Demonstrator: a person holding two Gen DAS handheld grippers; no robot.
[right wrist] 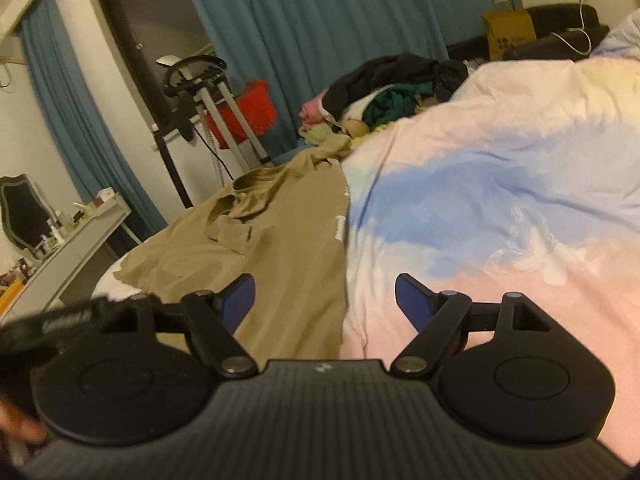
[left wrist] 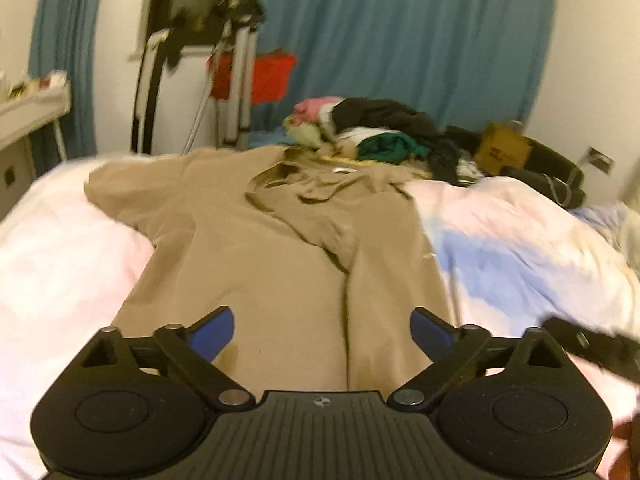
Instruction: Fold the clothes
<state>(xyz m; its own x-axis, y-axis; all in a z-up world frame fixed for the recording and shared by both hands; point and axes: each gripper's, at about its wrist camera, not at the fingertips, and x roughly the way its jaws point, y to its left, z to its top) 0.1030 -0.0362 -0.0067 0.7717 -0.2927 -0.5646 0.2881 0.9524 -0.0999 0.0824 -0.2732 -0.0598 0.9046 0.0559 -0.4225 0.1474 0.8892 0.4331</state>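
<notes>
A tan shirt [left wrist: 280, 248] lies spread on a bed, on a duvet [left wrist: 520, 240] patterned in pink, white and blue. Its right side is folded in over the body, so that a long crease runs from the collar area down toward the near edge, and the left sleeve reaches out to the left over the duvet.

The left gripper [left wrist: 322, 330] hovers over the near hem of the shirt. Its blue-padded fingers [left wrist: 214, 332] stand wide apart with nothing between them, and only the cloth shows below the gap.

The right gripper [right wrist: 325, 300] is over the right edge of the shirt, where tan cloth meets the duvet. Its fingers [right wrist: 412, 298] are also apart and hold nothing.

At the far end of the bed sits a heap of clothes [left wrist: 372, 128] in black, green, pink and pale yellow, just beyond the shirt's collar. Behind it hang blue curtains [left wrist: 400, 40]. A tripod [left wrist: 236, 92] stands at the far left before a red basket [left wrist: 264, 76], and a brown paper bag [right wrist: 508, 34] stands at the far right.
</notes>
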